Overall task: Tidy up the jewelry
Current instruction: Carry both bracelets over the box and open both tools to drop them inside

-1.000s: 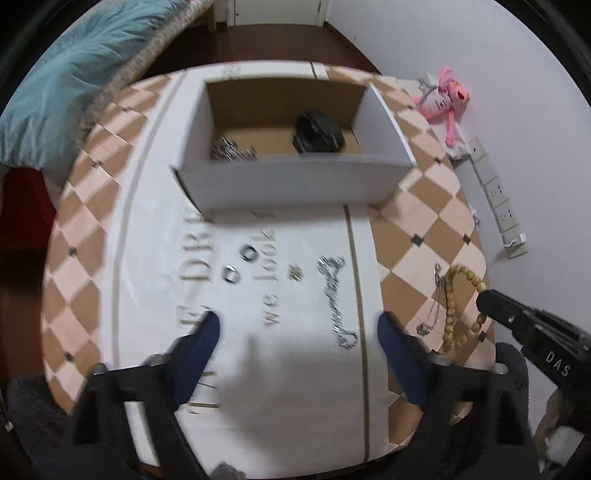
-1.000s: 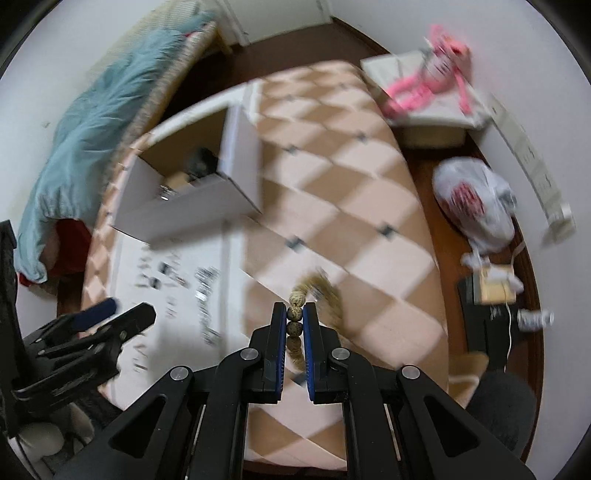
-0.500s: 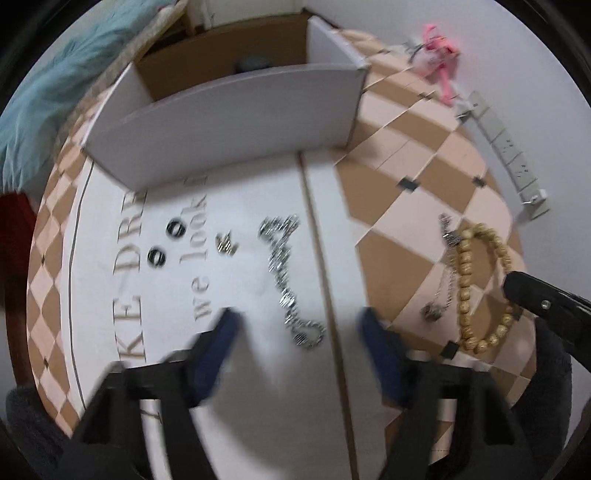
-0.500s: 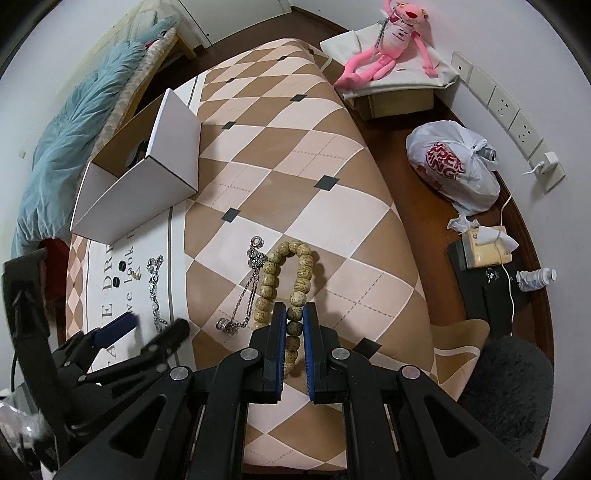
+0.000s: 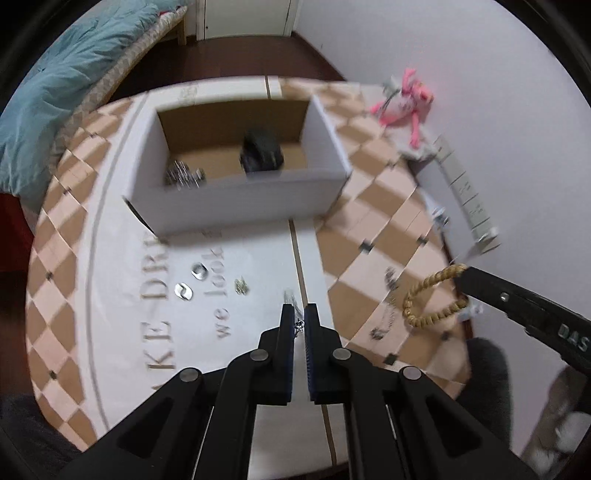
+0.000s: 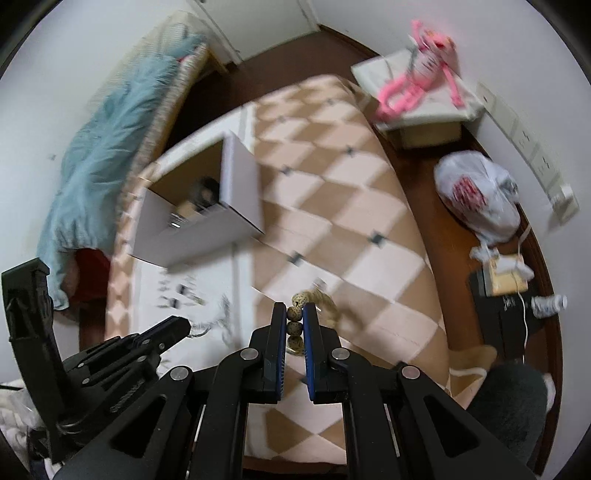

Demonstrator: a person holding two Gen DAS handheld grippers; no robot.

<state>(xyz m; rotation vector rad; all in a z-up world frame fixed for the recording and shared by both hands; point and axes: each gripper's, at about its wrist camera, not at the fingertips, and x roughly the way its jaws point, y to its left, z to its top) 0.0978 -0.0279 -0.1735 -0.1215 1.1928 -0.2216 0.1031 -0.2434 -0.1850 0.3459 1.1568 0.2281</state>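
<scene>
Checkered table (image 5: 373,206) carried a white cloth w/ lettering (image 5: 258,254), and on it an open white box (image 5: 236,199) holding a dark item and some silver bits. R gripper (image 6: 295,317) was clamped on the wooden bead bracelet (image 6: 295,314) – its loop hung beside the table's right side. L gripper (image 5: 300,325) had just closed, pinching the thin silver chain (image 5: 298,325) over the cloth. Two rings (image 5: 192,282) lay nearby – small stud beside them.

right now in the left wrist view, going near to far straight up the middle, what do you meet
left tongs shut on the silver chain → small stud → two rings → white box → black item inside it → dark floor → door
</scene>
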